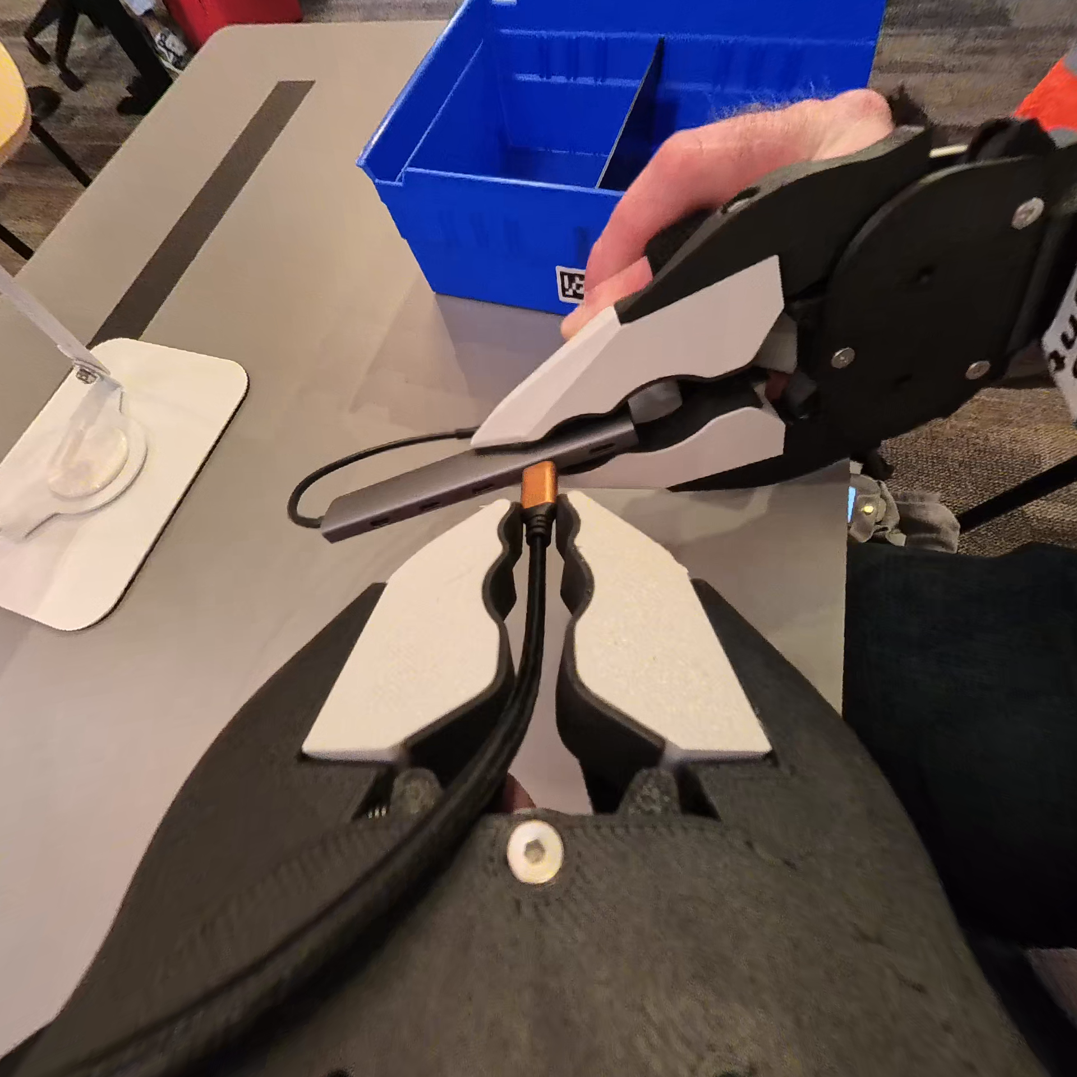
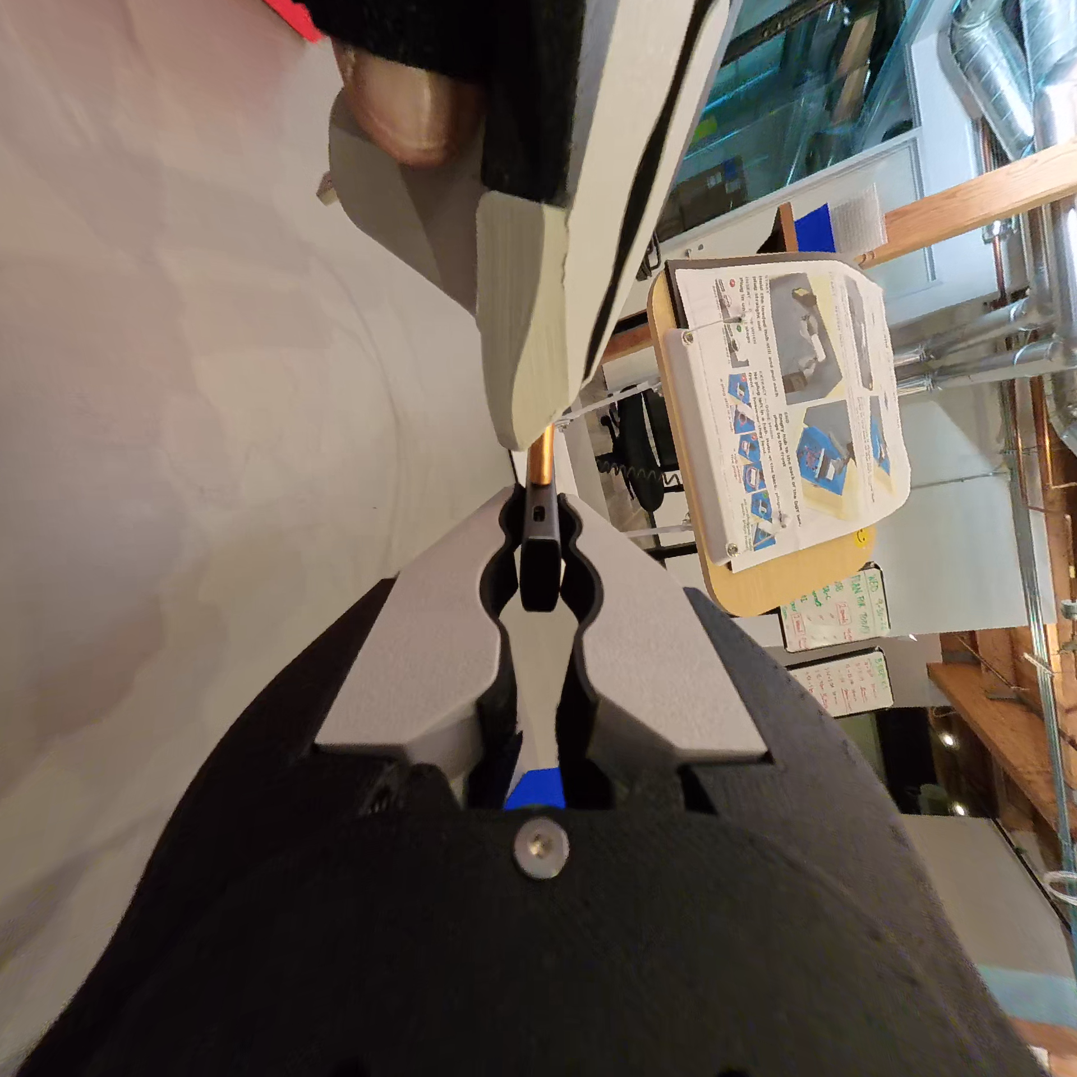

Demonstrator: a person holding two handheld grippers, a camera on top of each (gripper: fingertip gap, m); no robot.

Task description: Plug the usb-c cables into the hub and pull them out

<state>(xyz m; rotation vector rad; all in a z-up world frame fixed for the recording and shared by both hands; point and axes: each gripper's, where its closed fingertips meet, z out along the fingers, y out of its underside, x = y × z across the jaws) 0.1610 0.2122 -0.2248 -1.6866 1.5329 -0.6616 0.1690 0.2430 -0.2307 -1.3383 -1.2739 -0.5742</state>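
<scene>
Closest to your left camera, the black cable (image 1: 527,629) runs up the channel between the two fingers, and your left gripper (image 1: 539,513) is closed on it right behind the copper-coloured plug (image 1: 539,479). Holding that short leaves little slack, so the plug should follow your wrist and not bend away.

Your right gripper (image 1: 559,451) comes in from the right, its jaws clamped flat across one end of the grey hub (image 1: 431,489). That lifts the hub off the grey table (image 1: 245,280) and turns its row of ports toward the plug. From your right camera, the hub (image 2: 539,524) is edge-on between the fingers, gripped near its end.

The plug meets the hub's side at a port; how deep it sits I cannot tell. The hub's own lead (image 1: 332,472) curls away to the left.

The blue bin (image 1: 524,145) and white stand (image 1: 145,443) are well apart from the work.
</scene>
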